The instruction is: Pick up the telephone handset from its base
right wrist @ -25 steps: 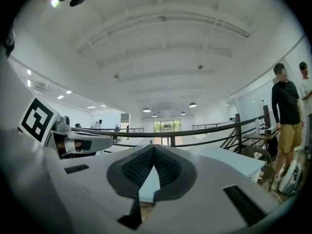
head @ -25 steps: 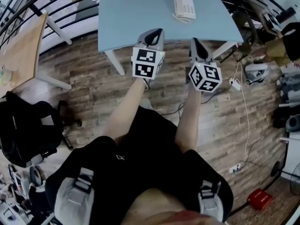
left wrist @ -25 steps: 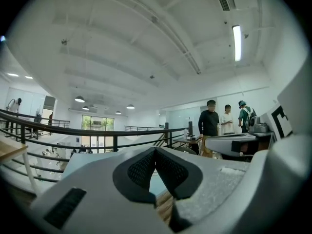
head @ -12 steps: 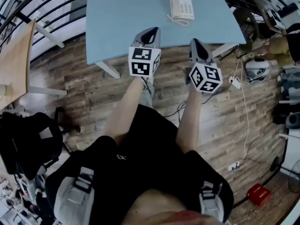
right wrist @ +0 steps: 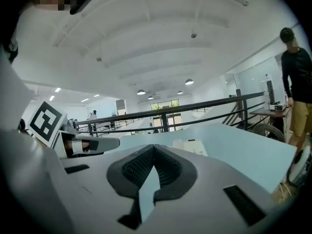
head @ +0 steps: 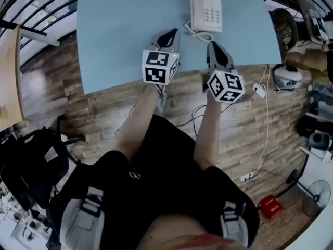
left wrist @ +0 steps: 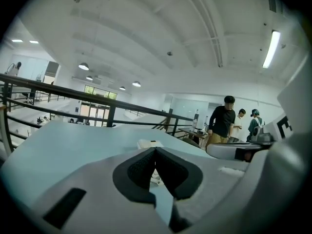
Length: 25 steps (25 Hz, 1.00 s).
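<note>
1 white telephone [head: 212, 14], handset [head: 196, 12] along its left, on blue table [head: 130, 30].

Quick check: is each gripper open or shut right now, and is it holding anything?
Left gripper: closed, holding nothing.
Right gripper: closed, holding nothing.
</note>
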Tool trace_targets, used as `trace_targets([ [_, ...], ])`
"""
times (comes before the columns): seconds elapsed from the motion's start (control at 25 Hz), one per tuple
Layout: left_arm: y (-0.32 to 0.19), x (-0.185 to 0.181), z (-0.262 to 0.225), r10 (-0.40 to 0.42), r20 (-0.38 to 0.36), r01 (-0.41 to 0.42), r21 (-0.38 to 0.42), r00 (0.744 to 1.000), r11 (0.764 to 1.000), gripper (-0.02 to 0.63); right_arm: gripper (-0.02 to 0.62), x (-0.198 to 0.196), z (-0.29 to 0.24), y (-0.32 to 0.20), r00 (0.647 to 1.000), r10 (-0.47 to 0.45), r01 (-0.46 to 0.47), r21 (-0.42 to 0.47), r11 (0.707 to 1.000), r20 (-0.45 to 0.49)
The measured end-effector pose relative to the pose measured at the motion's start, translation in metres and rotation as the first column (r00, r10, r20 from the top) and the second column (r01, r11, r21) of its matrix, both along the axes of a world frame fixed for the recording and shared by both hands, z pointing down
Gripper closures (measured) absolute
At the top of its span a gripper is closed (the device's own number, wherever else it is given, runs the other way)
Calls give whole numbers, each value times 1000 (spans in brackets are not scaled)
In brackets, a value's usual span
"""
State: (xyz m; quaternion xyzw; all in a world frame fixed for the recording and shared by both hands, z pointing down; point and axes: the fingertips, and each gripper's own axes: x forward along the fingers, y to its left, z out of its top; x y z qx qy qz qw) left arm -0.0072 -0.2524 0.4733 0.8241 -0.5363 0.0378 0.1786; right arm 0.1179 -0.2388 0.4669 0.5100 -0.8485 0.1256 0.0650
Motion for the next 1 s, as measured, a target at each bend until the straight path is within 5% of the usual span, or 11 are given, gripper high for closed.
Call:
trace_targets([
  [0.28,-84,-15,34,-5,-80,-2,-84,997,996,606,598,-32,22,-84,998,-44,41,-68,997,-51],
  [0.6,-128,20,65,81,-136,-101,-153,987,983,605,598,2,50,-101,997,23,-32,-131,991,-73],
  [0.84,-160,46,97,141,-205,-187,-226,969,956,494,598,11,76,-104,997,36,-47,-184,982,-68],
  [1.0,-176,64,123,139,-346,-254,-314,928,915,450,598,21,77,-110,997,47,-59,-188,980,-69],
])
